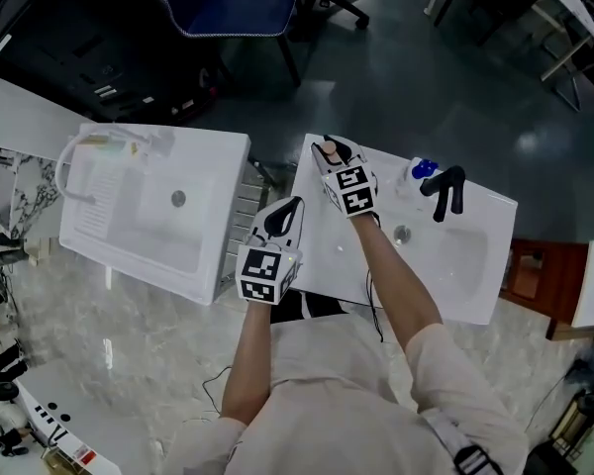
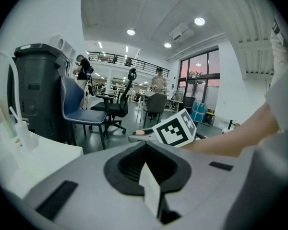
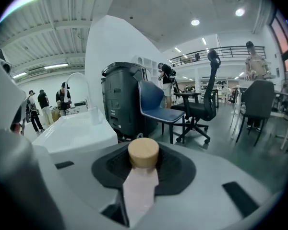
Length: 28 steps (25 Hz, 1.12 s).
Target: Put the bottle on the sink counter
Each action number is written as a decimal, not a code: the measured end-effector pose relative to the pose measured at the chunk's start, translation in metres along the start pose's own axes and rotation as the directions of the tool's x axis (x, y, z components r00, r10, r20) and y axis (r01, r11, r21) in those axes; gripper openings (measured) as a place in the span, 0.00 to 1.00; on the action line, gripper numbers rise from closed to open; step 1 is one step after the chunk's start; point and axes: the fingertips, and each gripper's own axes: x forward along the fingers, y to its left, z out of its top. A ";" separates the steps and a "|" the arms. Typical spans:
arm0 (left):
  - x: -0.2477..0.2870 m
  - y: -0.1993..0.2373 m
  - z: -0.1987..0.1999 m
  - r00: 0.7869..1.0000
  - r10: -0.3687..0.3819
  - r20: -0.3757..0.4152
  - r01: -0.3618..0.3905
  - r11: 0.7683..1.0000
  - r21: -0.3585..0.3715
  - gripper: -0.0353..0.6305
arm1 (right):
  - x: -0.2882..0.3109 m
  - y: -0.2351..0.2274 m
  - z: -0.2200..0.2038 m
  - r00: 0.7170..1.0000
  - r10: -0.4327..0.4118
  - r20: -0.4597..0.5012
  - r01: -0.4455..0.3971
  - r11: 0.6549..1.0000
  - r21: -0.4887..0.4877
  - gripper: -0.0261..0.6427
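Observation:
A pale pink bottle with a round wooden cap (image 3: 143, 151) stands between the jaws of my right gripper (image 3: 143, 170), which is shut on it. In the head view that gripper (image 1: 327, 150) hovers over the far left corner of the white sink counter (image 1: 322, 255), and the bottle (image 1: 330, 150) shows only as a small tan spot at the jaw tips. My left gripper (image 1: 287, 208) sits to the left, over the gap between the two sinks, its jaws closed together with nothing in them. From the left gripper view (image 2: 146, 166), the right gripper's marker cube (image 2: 175, 131) is just ahead.
The counter's basin has a black tap (image 1: 445, 191) and a blue item (image 1: 423, 169) at its far side. A second white sink (image 1: 213, 166) with a white tap (image 1: 69, 166) stands to the left. A blue chair (image 1: 238, 3) is beyond.

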 end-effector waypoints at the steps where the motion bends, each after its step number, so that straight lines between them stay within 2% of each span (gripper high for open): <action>1: -0.001 0.001 0.000 1.000 0.000 -0.001 0.000 1.000 -0.002 0.06 | 0.002 0.000 -0.001 1.000 0.001 -0.004 -0.001 1.000 0.006 0.21; 13: -0.015 0.023 -0.012 0.999 0.051 -0.008 -0.052 0.998 -0.042 0.06 | 0.012 0.002 -0.012 1.000 0.003 0.007 -0.003 1.000 -0.008 0.21; 28: -0.013 0.021 -0.008 0.998 0.058 0.011 -0.057 0.998 -0.040 0.06 | 0.014 0.004 -0.024 0.999 -0.032 0.022 0.032 0.999 -0.009 0.22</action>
